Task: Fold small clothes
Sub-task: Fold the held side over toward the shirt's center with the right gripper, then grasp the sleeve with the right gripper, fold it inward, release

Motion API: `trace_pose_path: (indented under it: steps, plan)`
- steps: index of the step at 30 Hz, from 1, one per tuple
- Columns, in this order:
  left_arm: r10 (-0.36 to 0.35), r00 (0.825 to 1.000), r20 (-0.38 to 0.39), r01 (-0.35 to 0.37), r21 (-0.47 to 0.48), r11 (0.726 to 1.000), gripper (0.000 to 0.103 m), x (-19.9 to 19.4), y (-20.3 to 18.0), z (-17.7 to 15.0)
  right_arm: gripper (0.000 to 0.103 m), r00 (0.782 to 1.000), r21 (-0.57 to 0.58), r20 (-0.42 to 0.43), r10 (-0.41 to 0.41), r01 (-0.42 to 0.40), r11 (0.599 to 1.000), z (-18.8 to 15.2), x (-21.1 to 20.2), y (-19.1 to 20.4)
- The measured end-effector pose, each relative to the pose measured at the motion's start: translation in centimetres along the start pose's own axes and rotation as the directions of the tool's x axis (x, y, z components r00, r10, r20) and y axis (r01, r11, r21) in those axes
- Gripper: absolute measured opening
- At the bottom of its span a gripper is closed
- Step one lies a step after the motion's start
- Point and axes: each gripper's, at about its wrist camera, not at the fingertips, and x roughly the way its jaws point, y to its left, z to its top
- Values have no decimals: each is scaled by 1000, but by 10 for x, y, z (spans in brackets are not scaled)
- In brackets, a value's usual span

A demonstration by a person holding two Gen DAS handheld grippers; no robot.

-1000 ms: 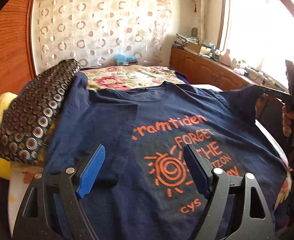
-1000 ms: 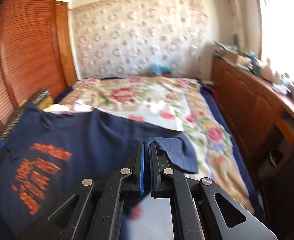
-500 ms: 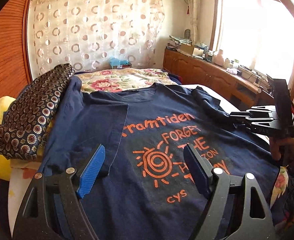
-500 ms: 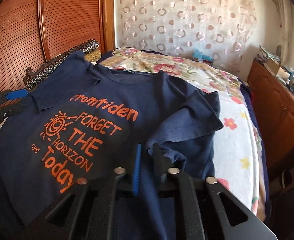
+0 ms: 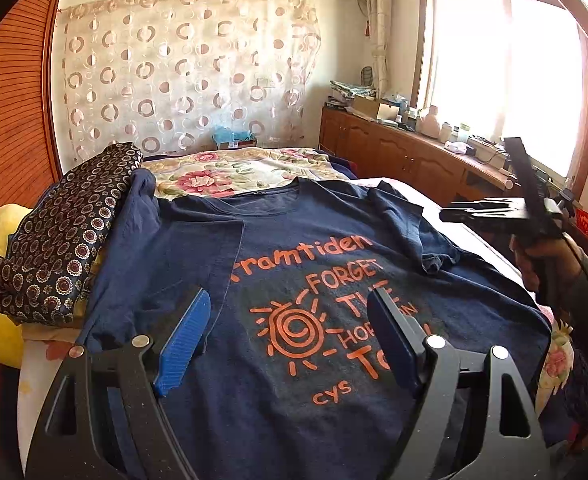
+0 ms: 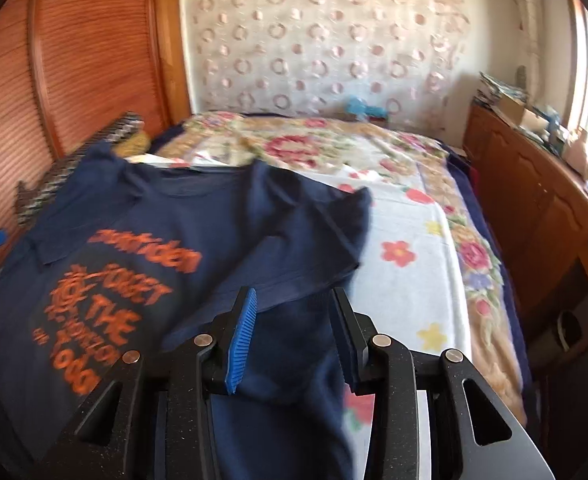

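Left wrist view: navy T-shirt (image 5: 221, 364) flat, both sleeves in.
My right gripper (image 6: 294, 332) jaws have just been opening, fabric loose between them; left gripper (image 5: 289, 340) gapes empty over the print.

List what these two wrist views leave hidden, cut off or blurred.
- T-shirt hem: left wrist view, cut off behind the left gripper and the bottom edge.
- Print words: left wrist view, partly covered by a finger.
- Print: right wrist view, motion blur smears the letters.
- Sideboard clutter: left wrist view, too small and washed out by window glare.
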Motion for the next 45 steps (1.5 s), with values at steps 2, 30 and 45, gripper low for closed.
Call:
trace_pose_path:
  steps: [2, 30, 45]
  plan:
    - [-1, 1000, 0, 1, -2, 1000, 82, 0, 0, -1, 39, 999, 26, -32, 0, 1, 1000, 8, 17, -7]
    - [16, 1000, -11, -16, -24, 1000, 82, -2, 8, -7, 4, 994, -3, -28, -104, 104, 995, 63, 38, 36]
    - [16, 1000, -11, -17, -32, 999, 82, -2, 10, -9, 4, 989, -16, 55, 138, -137, 990, 77, 35, 80]
